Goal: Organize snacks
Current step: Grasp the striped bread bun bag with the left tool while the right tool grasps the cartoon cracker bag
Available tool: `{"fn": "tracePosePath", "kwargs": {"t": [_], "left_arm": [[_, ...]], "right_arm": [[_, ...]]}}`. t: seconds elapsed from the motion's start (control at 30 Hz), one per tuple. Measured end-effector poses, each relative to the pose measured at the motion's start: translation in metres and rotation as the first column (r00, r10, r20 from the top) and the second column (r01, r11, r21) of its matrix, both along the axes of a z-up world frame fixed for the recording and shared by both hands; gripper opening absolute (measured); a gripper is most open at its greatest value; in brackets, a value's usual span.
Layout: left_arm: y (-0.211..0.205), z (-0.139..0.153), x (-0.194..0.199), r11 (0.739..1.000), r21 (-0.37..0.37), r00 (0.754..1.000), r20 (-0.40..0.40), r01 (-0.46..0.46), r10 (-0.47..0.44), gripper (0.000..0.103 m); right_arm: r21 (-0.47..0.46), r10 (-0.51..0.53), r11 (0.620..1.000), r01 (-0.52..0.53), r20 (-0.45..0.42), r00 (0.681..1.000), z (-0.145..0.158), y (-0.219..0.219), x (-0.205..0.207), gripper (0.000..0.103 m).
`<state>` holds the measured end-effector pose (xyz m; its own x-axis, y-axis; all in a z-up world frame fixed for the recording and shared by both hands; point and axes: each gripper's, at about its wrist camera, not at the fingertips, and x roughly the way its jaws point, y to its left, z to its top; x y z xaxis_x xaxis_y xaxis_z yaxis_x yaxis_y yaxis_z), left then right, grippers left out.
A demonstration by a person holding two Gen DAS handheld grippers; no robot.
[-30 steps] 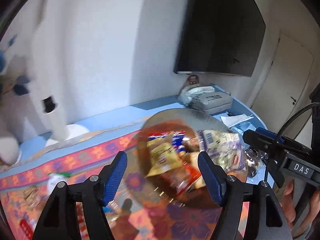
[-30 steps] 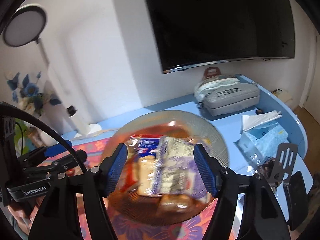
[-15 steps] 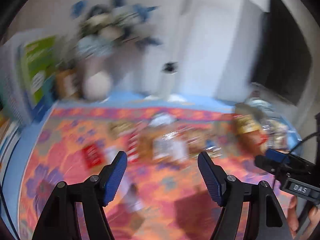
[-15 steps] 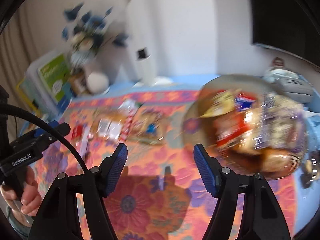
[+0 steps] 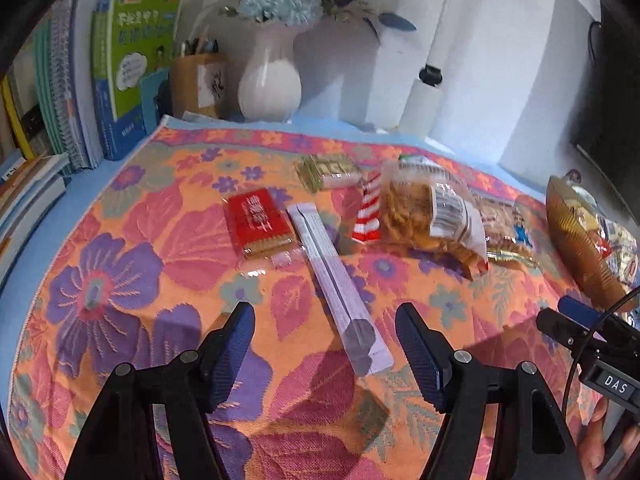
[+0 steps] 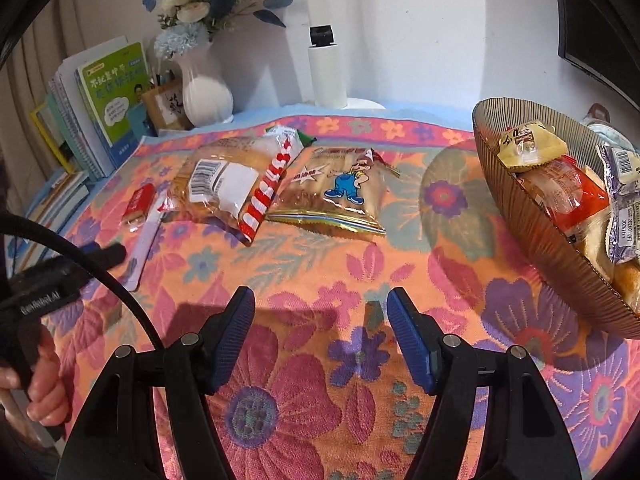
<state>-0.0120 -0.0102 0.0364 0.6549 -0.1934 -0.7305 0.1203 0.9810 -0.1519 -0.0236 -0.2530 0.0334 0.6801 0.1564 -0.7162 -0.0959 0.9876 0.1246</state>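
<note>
Snacks lie on a floral cloth (image 5: 120, 280). In the left wrist view I see a red biscuit pack (image 5: 258, 222), a long lilac stick pack (image 5: 338, 288), a green-gold pack (image 5: 328, 170), a red-white striped pack (image 5: 370, 210) and a clear bag of brown snacks (image 5: 432, 216). My left gripper (image 5: 325, 354) is open, its jaws on either side of the lilac pack's near end. My right gripper (image 6: 321, 338) is open and empty over bare cloth. A cartoon-printed bag (image 6: 334, 190) lies ahead of it. A brown ribbed bowl (image 6: 532, 236) at right holds several snack packs.
A white vase of flowers (image 5: 270, 80), a pen holder (image 5: 200, 84) and a row of books (image 5: 116, 76) stand at the back left. A white lamp post (image 6: 326, 72) stands at the back against the wall. The right gripper also shows in the left view (image 5: 592, 336).
Both views have swung left from the bowl to the loose snacks on the cloth. The bowl has moved from the centre of each view to the right edge.
</note>
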Motion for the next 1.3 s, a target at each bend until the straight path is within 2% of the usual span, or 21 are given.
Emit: {"fn": "tracePosePath", "kwargs": {"t": [0.3, 0.4, 0.43, 0.53, 0.6, 0.7, 0.83, 0.87, 1.0, 1.1, 1.17, 1.23, 1.3], "left_arm": [[-0.002, 0.005, 0.001, 0.999, -0.025, 1.0, -0.005, 0.03, -0.03, 0.07], [-0.015, 0.02, 0.004, 0.993, -0.022, 0.994, -0.004, 0.113, -0.113, 0.07], [-0.02, 0.028, 0.006, 0.989, -0.033, 0.99, -0.001, 0.144, -0.144, 0.072], [-0.038, 0.051, 0.02, 0.972, -0.068, 0.974, 0.023, 0.224, -0.223, 0.097], [-0.052, 0.063, 0.039, 0.961, -0.095, 0.966, 0.042, 0.26, -0.257, 0.098], [-0.068, 0.059, 0.075, 0.964, -0.089, 0.967, -0.023, 0.251, -0.254, 0.098], [-0.088, 0.039, 0.107, 0.961, -0.076, 0.956, -0.111, 0.265, -0.273, 0.097], [-0.094, 0.033, 0.112, 0.963, -0.039, 0.954, -0.13, 0.266, -0.269, 0.097], [-0.1, 0.026, 0.115, 0.964, 0.01, 0.96, -0.101, 0.265, -0.263, 0.096], [-0.097, 0.021, 0.117, 0.963, 0.005, 0.96, -0.089, 0.269, -0.267, 0.089], [-0.096, 0.02, 0.117, 0.963, 0.005, 0.96, -0.082, 0.268, -0.267, 0.079], [-0.093, 0.022, 0.116, 0.964, -0.018, 0.962, -0.068, 0.265, -0.266, 0.074], [-0.084, 0.025, 0.115, 0.965, -0.072, 0.966, -0.052, 0.251, -0.255, 0.067]], "right_arm": [[-0.018, -0.016, 1.0, 0.016, -0.001, 1.0, -0.001, 0.001, 0.001, 0.068], [-0.038, -0.023, 0.999, 0.023, -0.014, 1.0, 0.008, 0.003, 0.003, 0.068], [-0.042, -0.019, 0.999, 0.019, -0.015, 1.0, 0.012, 0.004, 0.006, 0.068], [-0.055, -0.035, 0.998, 0.034, -0.019, 0.999, 0.028, 0.008, 0.02, 0.071], [-0.029, -0.055, 0.998, 0.054, -0.037, 0.998, 0.035, 0.006, 0.036, 0.071], [-0.005, -0.098, 0.995, 0.098, -0.078, 0.992, 0.03, 0.001, 0.055, 0.071], [0.048, -0.101, 0.993, 0.107, -0.11, 0.989, 0.021, -0.005, 0.065, 0.071], [0.044, -0.1, 0.993, 0.105, -0.111, 0.989, 0.019, -0.005, 0.068, 0.071], [0.006, -0.103, 0.995, 0.104, -0.123, 0.987, 0.014, -0.005, 0.079, 0.071], [0.012, -0.091, 0.996, 0.094, -0.133, 0.987, 0.006, -0.008, 0.083, 0.071], [0.027, -0.089, 0.995, 0.093, -0.137, 0.987, 0.004, -0.01, 0.085, 0.071], [0.054, -0.074, 0.995, 0.083, -0.147, 0.986, 0.002, -0.01, 0.088, 0.071], [0.06, -0.066, 0.995, 0.077, -0.158, 0.985, 0.0, -0.006, 0.093, 0.071]]}}
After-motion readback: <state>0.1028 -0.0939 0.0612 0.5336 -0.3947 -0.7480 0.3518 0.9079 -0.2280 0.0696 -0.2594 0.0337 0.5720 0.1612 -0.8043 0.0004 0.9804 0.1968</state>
